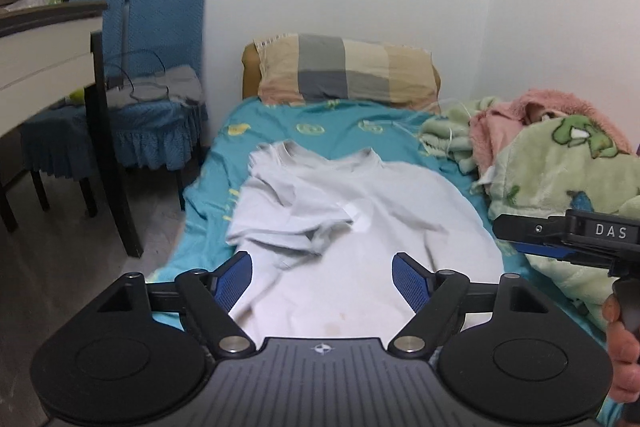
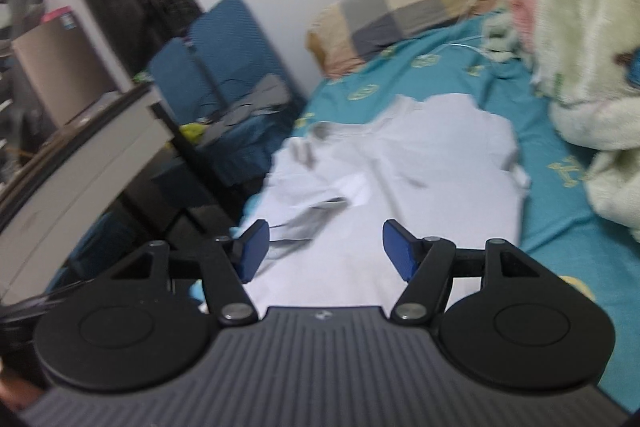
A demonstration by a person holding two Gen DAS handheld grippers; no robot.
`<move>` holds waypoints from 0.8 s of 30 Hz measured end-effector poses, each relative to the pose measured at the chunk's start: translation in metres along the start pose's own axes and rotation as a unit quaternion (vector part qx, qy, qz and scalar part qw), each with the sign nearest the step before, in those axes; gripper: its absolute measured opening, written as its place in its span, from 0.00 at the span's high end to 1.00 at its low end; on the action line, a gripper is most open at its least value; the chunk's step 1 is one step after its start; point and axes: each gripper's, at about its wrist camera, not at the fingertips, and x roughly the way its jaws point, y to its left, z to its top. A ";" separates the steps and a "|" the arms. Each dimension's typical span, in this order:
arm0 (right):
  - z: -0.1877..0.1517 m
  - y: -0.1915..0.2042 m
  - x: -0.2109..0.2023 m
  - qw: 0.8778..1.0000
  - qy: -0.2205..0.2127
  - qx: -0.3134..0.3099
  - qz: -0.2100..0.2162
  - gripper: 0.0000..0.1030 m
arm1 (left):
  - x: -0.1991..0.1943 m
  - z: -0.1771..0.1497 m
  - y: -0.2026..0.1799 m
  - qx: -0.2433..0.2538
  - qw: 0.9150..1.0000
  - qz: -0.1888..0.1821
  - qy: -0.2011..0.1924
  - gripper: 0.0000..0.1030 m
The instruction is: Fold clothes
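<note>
A pale grey-white T-shirt (image 1: 360,227) lies on the teal bed sheet (image 1: 320,119), collar towards the pillow, with its left sleeve folded over the chest. My left gripper (image 1: 322,277) hovers above the shirt's lower part, blue pads wide apart, nothing between them. The right gripper (image 1: 560,235) shows side-on at the right edge of the left wrist view, held by a hand (image 1: 624,347). In the blurred right wrist view the same T-shirt (image 2: 420,167) lies ahead, and my right gripper (image 2: 326,251) is open above its hem, holding nothing.
A checked pillow (image 1: 344,71) lies at the head of the bed. Green and pink fleece blankets (image 1: 560,163) are piled along the right side. Blue-covered chairs (image 1: 156,67) and a white table (image 1: 44,59) stand left of the bed, over grey floor.
</note>
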 end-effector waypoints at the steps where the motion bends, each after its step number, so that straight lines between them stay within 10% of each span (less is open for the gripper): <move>1: 0.003 0.007 0.007 1.000 0.003 -0.008 0.008 0.36 | -0.001 0.000 0.008 -0.001 1.000 -0.001 -0.004 0.23; 12: 0.018 0.093 0.205 0.987 0.090 -0.114 0.067 0.36 | 0.010 -0.017 0.098 -0.065 0.997 0.014 -0.037 0.23; 22: -0.025 0.114 0.293 0.956 0.159 -0.247 0.000 0.39 | 0.040 -0.027 0.125 -0.119 0.993 -0.001 -0.024 0.23; 24: -0.033 0.118 0.294 0.944 0.156 -0.287 -0.032 0.74 | 0.040 -0.028 0.124 -0.126 0.992 -0.001 -0.020 0.23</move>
